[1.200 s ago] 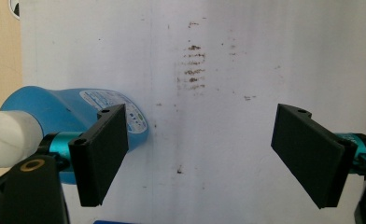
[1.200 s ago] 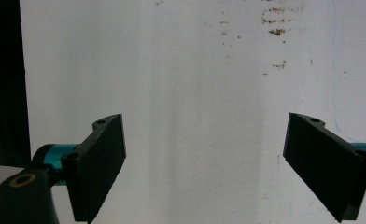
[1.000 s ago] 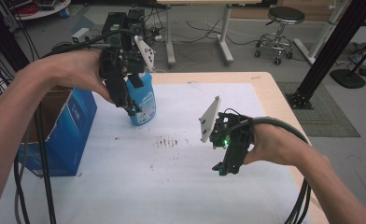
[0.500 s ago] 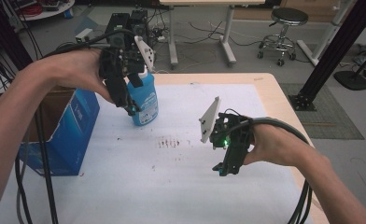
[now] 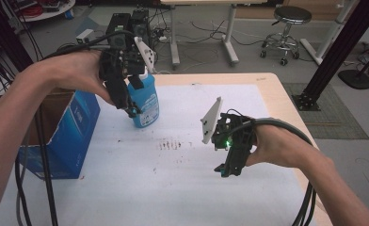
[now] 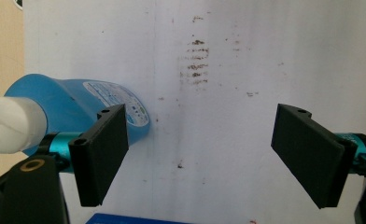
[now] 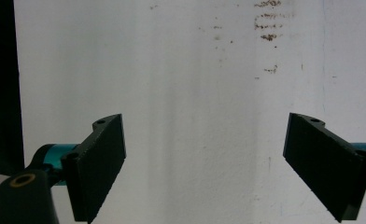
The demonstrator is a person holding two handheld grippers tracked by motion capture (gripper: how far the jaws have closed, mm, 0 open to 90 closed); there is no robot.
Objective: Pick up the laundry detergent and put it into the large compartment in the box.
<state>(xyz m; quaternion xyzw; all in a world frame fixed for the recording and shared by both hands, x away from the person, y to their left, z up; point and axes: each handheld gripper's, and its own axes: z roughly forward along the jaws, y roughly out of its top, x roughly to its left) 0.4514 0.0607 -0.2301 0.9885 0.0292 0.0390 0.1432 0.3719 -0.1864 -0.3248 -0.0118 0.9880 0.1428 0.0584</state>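
Blue bottle [image 5: 145,103] stands upright beside the open cardboard box [image 5: 60,136], both grippers' jaws spread wide, gripping nothing.

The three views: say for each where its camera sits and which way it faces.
High view: fixed above the person's side, facing forward and down on the table; both forearms, left gripper and right gripper show.
Left gripper view: rides the left gripper, looking down past its open jaws at the white sheet and blue bottle.
Right gripper view: rides the right gripper, looking down past its open jaws at the sheet.
Shared: the brown smudges appear in all three.
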